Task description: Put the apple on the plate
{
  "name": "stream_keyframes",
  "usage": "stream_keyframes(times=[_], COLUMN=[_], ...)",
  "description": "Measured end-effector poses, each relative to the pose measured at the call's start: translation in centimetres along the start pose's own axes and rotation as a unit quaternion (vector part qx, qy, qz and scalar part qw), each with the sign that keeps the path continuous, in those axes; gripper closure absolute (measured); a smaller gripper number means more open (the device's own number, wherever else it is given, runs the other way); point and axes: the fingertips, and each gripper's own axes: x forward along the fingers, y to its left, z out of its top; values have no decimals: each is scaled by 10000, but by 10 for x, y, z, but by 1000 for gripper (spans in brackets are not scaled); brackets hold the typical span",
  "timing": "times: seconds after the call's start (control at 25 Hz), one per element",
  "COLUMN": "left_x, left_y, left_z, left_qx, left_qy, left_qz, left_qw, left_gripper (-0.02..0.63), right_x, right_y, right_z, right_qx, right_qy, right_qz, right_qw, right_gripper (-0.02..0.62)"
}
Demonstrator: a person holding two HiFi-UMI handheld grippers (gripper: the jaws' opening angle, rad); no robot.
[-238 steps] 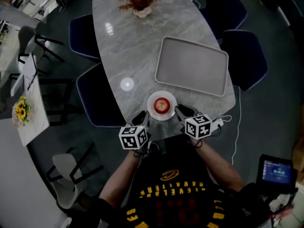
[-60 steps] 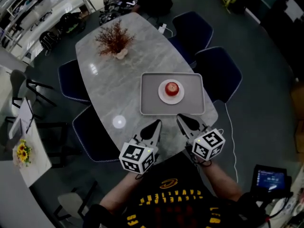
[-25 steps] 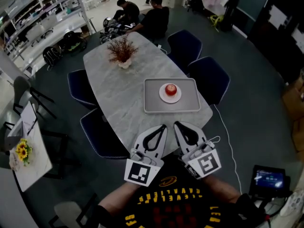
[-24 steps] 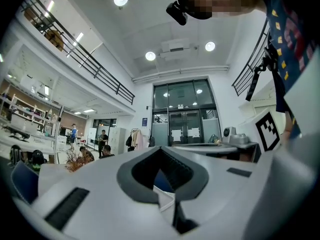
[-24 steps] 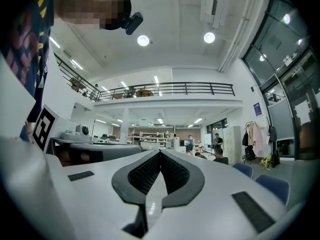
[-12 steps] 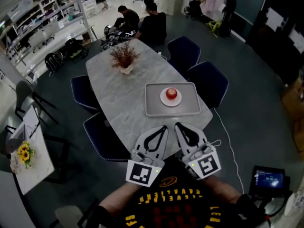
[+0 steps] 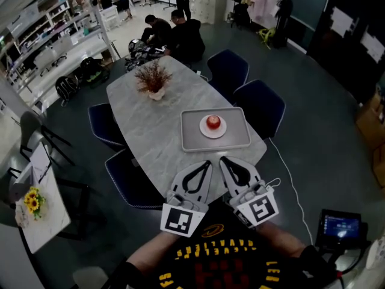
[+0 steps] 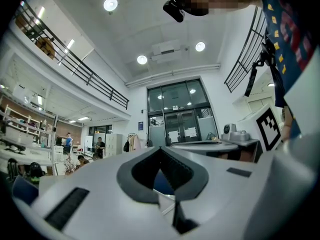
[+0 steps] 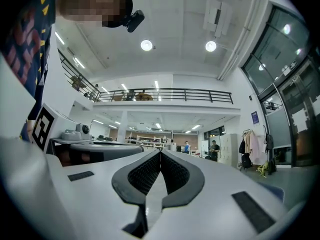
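**Apple on the plate, both grippers clenched and empty**

The left gripper (image 7: 206, 163) and the right gripper (image 7: 222, 160) are held side by side close to the person's chest, tips pointing away toward the table (image 7: 150, 125). Each gripper's own view shows its jaws pressed together tip to tip with nothing between them. Those two views look up into the hall and ceiling, not at the table.

The apple (image 7: 213, 121) sits well ahead of both grippers, roughly in line with the gap between them and touching neither. It rests on a white plate (image 7: 205, 131), and the plate stands on a grey tray (image 7: 194, 137) at the table end nearest the tips. A dried plant (image 7: 151, 77) stands farther off, ahead and to the left of the left gripper. Dark blue chairs (image 7: 260, 104) stand ahead and to the right of the right gripper.
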Motion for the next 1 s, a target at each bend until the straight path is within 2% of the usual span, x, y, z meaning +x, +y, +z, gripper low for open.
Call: stream_keyframes(times=[0.52,0.8,1.0], left_x=[-3,11,8], left_y=[-3,-6,1], left_z=[7,-5,9], left_qx=[115,86,117], left_qy=[-20,-26,-27], left_qz=[31,67,9], left_qw=[9999,9999,9999], left_gripper=[604,604,604], right_x=[-5,-6,2], right_y=[3,-10,-4], right_z=[7,-4,7], right_qx=[-96,-145,-141], right_qy=[-42,-82,-52], right_qz=[20,84,65], right_qw=[9999,9998,9999], right_gripper=[589,589,589])
